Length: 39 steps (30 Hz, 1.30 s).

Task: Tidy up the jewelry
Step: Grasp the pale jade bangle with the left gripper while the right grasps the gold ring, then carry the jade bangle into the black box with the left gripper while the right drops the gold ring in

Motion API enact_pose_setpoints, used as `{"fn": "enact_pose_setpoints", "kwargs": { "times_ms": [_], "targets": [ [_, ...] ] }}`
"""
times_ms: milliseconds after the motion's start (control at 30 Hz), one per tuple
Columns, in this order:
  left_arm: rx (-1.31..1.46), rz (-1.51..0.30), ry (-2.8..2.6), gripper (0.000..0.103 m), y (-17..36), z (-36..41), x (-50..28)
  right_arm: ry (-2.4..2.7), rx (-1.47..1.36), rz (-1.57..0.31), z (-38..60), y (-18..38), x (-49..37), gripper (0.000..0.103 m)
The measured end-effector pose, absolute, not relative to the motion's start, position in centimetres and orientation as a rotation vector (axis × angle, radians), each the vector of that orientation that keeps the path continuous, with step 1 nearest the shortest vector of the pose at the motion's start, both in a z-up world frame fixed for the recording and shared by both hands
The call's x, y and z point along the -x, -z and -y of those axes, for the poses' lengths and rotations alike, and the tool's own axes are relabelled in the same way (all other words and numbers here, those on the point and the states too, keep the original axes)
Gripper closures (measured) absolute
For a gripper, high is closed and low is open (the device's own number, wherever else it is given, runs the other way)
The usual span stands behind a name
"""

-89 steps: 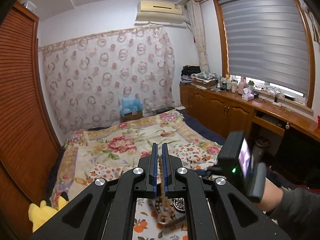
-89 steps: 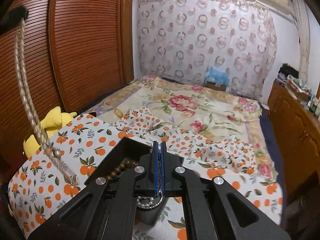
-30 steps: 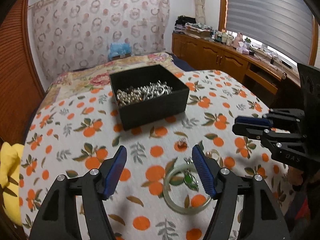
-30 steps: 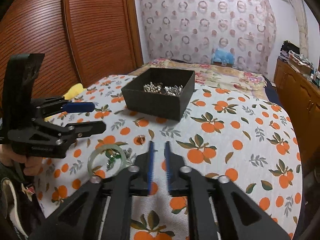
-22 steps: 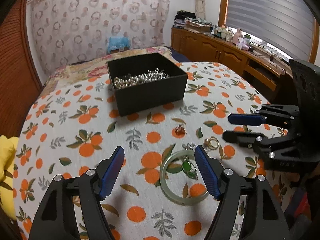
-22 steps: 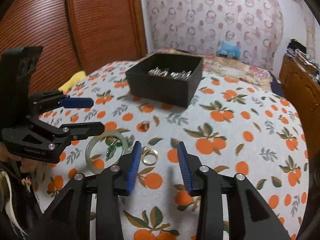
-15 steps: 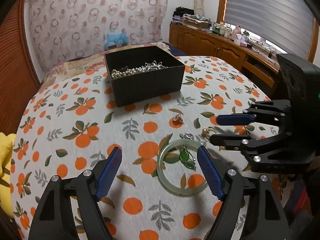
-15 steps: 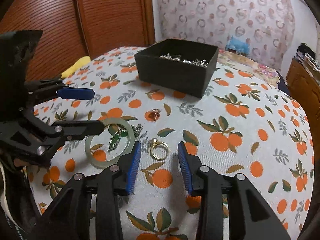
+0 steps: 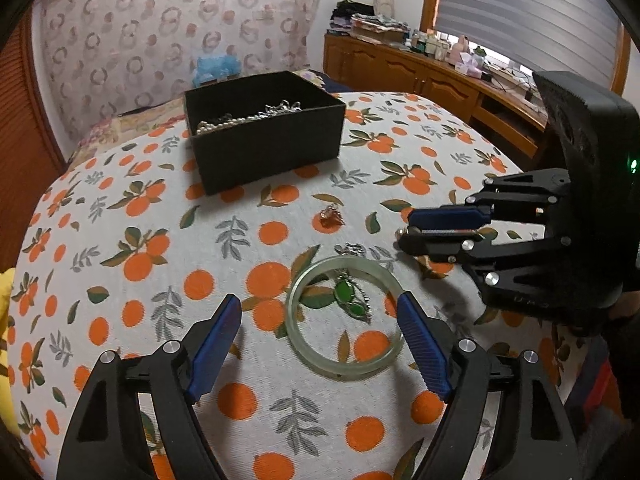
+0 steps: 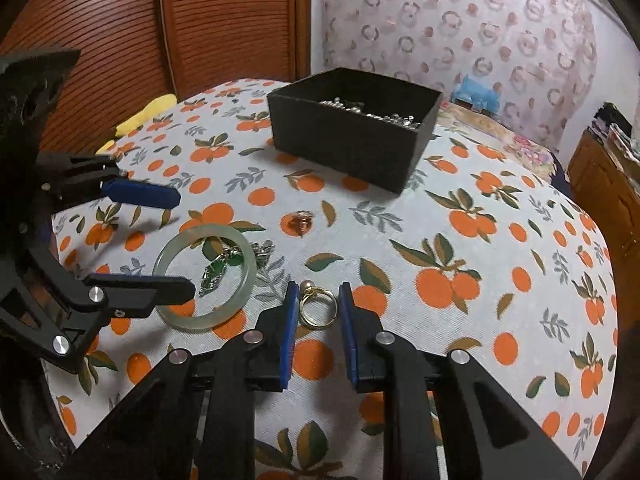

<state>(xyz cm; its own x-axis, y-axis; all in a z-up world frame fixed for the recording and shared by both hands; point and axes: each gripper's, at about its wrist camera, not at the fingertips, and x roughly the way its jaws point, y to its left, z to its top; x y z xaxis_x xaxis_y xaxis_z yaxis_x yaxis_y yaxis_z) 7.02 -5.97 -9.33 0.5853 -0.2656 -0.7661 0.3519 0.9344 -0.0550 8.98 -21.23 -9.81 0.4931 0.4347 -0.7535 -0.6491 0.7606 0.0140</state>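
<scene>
A pale jade bangle point(image 9: 344, 368) point(image 10: 208, 232) lies flat on the orange-print cloth with a green pendant point(image 9: 348, 296) point(image 10: 218, 268) inside it. My left gripper point(image 9: 320, 300) point(image 10: 184, 244) hangs open and wide just above the bangle, holding nothing. A gold ring point(image 10: 319, 323) with a pearl lies between the blue pads of my right gripper point(image 10: 319, 286) point(image 9: 406, 228). Its jaws are closing, and a thin gap still shows on each side of the ring. A small reddish ring point(image 9: 331, 216) point(image 10: 301, 220) and a silver piece point(image 9: 352, 249) point(image 10: 264, 250) lie nearby.
A black open box point(image 9: 268, 160) point(image 10: 344, 148) with silver chains stands farther back on the cloth. A yellow plush toy point(image 10: 144, 116) sits at the table's left edge by the wooden slatted door. Wooden cabinets point(image 9: 440, 80) line the right wall.
Both grippers have come down closer to the cloth. The right jaws opened and then narrowed around the gold ring. The left jaws have spread a little wider over the bangle.
</scene>
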Motion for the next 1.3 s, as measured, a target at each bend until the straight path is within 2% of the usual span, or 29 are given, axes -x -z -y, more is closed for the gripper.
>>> {"fn": "enact_pose_setpoints", "kwargs": {
  "times_ms": [533,600,633,1300],
  "targets": [
    [-0.204,-0.899,0.379,0.023,10.6,8.3,-7.2,-0.633,0.251,-0.798,22.8,9.3,-8.8,0.081],
    [-0.215,-0.889,0.389,0.033,10.6,8.5,-7.0,-0.635,0.251,-0.799,22.8,9.3,-8.8,0.081],
    [-0.223,-0.885,0.392,0.034,10.5,8.6,-6.9,-0.641,0.25,-0.8,22.8,9.3,-8.8,0.081],
    [-0.141,-0.772,0.339,0.034,7.0,5.5,-7.5,-0.647,0.249,-0.732,20.8,6.0,-11.4,0.081]
  ]
}}
